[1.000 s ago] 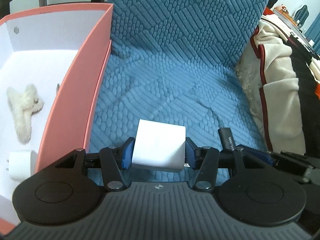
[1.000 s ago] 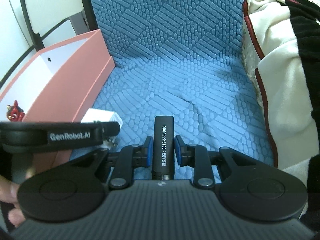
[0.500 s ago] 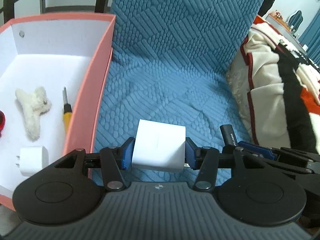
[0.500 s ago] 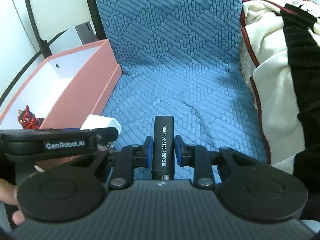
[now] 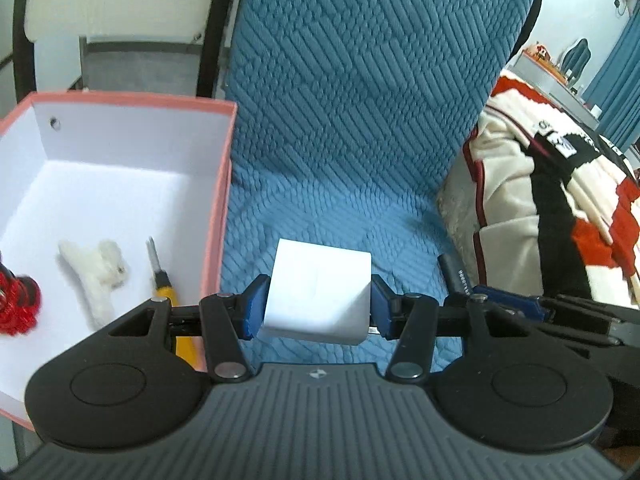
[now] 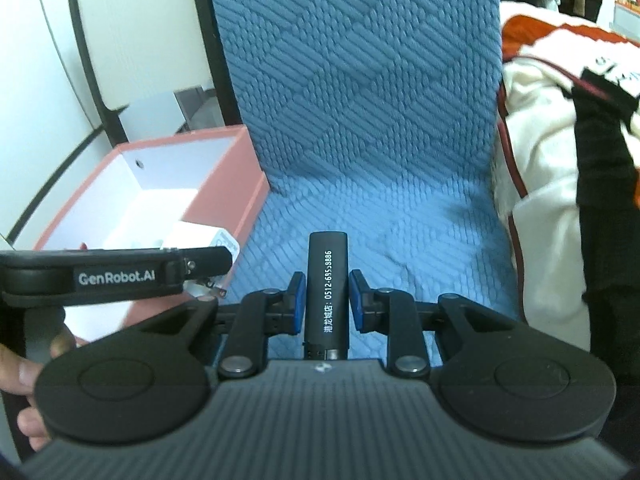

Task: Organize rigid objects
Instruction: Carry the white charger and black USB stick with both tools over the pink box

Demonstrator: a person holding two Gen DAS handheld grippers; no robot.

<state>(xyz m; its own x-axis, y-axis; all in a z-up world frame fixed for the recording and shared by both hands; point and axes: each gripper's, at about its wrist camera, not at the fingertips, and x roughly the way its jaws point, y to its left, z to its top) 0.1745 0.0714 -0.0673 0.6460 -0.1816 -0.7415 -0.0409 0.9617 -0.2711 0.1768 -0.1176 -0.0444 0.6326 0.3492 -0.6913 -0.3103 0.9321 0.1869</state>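
Note:
My left gripper [image 5: 318,306] is shut on a white plug adapter [image 5: 318,292] and holds it above the blue seat, just right of the pink box [image 5: 218,204]. My right gripper [image 6: 327,300] is shut on a black lighter [image 6: 327,284] with white print, held above the seat. In the right wrist view the left gripper [image 6: 120,270] sits at the left with the white adapter [image 6: 204,238] over the pink box's [image 6: 224,200] edge. The lighter's tip also shows in the left wrist view [image 5: 454,274].
Inside the box lie a white furry hair clip [image 5: 98,276], a yellow-handled screwdriver [image 5: 160,276] and a red figurine [image 5: 18,300]. A blue quilted chair cover [image 5: 340,120] forms seat and back. A cream, black and red jacket [image 5: 560,208] lies on the right.
Both grippers have risen and tilted up with their objects still held. The box's inside shows more, and the left gripper has shifted towards the box.

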